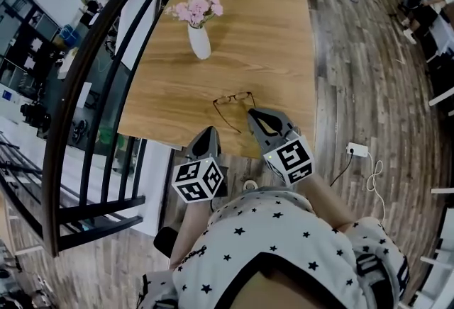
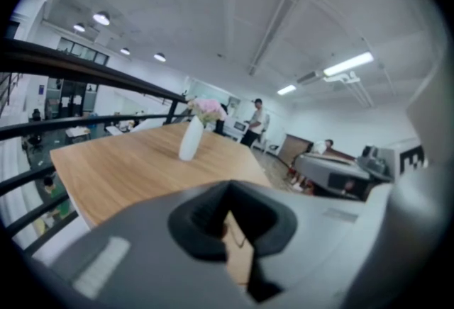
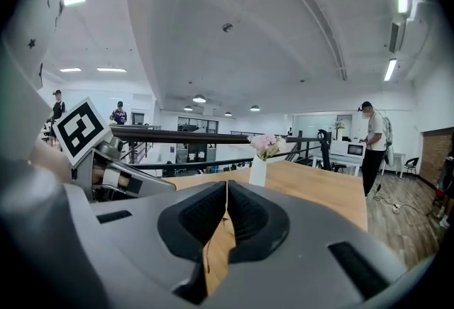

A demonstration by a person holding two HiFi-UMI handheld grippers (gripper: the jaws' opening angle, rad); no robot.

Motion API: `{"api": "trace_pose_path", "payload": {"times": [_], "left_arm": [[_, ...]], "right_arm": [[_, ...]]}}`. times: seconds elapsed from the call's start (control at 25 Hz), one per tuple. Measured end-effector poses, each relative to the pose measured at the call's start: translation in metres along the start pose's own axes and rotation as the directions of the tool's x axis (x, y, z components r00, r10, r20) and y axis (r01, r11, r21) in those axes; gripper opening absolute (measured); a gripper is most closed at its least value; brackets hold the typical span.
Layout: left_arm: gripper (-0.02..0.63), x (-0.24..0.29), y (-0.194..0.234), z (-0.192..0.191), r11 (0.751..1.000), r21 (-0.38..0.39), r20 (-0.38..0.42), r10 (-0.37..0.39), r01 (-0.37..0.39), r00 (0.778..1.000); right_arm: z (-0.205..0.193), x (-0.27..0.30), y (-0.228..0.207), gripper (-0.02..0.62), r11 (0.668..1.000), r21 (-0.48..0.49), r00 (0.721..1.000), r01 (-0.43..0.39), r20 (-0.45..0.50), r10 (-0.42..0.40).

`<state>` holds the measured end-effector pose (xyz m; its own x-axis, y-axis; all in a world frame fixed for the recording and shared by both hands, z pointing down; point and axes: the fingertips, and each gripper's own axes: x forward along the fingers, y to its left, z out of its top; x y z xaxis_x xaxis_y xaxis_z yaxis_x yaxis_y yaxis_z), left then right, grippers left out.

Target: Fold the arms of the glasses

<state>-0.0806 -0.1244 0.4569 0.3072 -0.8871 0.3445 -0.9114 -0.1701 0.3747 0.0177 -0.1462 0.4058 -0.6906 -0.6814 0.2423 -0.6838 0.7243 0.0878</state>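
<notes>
Star-print shirt (image 1: 284, 244) nearest, then left gripper (image 1: 211, 132) and right gripper (image 1: 251, 114), both with jaws together on nothing, at the table's (image 1: 269, 38) near edge by the open glasses (image 1: 235, 96): thin wire, likely light, springy, fragile; pinch an arm near its hinge.

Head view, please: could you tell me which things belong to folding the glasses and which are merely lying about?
For the job:
glasses, arms open, on the table
left hand-held gripper, shut
right hand-held gripper, shut

Lying about:
vase with pink flowers
white plug and cable
</notes>
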Motion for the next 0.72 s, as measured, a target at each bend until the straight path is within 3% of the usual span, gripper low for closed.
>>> {"api": "trace_pose_path", "payload": {"times": [0.32,0.72], "left_arm": [[0.008,0.006,0.007,-0.008,0.998,-0.025,-0.012,0.06,-0.061,0.998],[0.008,0.008,0.028,-0.026,0.995,-0.039,-0.064,0.085,-0.087,0.994]], "right_arm": [[-0.024,0.02,-0.01,0.018,0.993,-0.086,0.994,-0.074,-0.081,0.067],[-0.064,0.061,-0.014,0.018,0.955,-0.249,0.963,-0.158,-0.254,0.093]]}}
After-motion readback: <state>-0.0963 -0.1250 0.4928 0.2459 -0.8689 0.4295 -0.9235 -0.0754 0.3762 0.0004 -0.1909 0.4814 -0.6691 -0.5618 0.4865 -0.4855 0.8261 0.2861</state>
